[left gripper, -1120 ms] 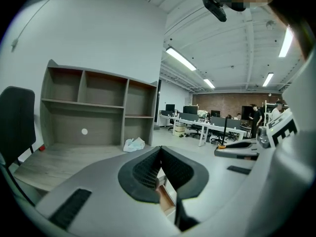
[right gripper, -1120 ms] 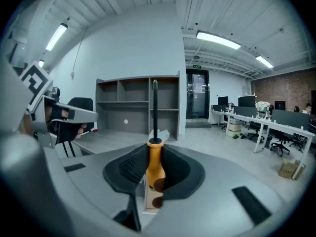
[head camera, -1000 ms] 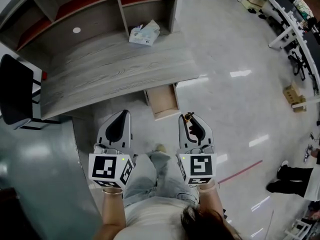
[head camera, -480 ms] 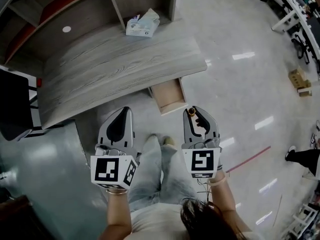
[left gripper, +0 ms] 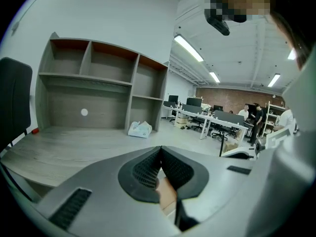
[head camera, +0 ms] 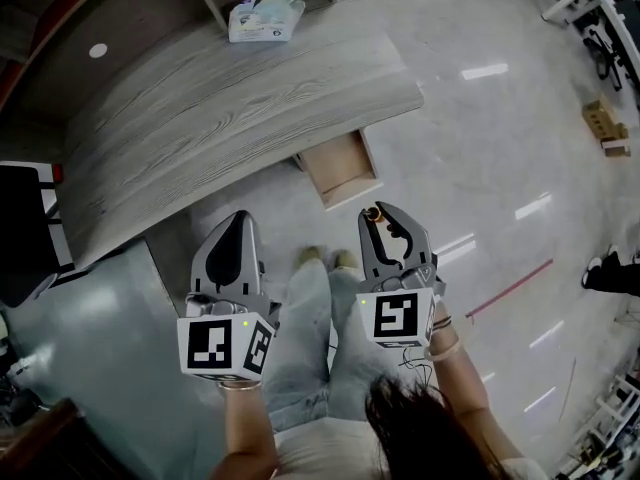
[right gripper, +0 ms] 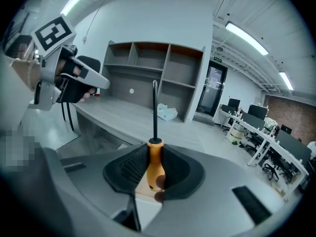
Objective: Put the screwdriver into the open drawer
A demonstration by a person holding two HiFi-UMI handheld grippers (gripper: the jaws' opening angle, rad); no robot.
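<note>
While the right tongs [head camera: 384,214] grip the orange handle of the black-shafted screwdriver [right gripper: 155,162], the tool is in the air over the glossy grey floor [head camera: 470,118]. It is short of the open light-wood drawer [head camera: 345,168] and not touching it. The two jaws press on either side of the handle, and the shaft runs straight out from them toward the grey shelf unit [right gripper: 153,68]. In the head view the shaft is foreshortened, so only the handle end shows at the jaw tips. The rear of the drawer is hidden under the curved grey wood-grain tabletop [head camera: 220,108]. In the right gripper view the tongs' own body covers most of the drawer area, and the pale patch behind the handle cannot be identified.

The left tongs [head camera: 236,224] are held level beside the right pair with the jaws fully together and nothing between the pads [left gripper: 148,169]. A tan patch shows below the meeting point, but it is too blurred to name.

A crumpled white-and-blue packet [head camera: 262,13] lies at the far edge of the tabletop. A black chair [head camera: 25,233] is cut off by the left frame border.
</note>
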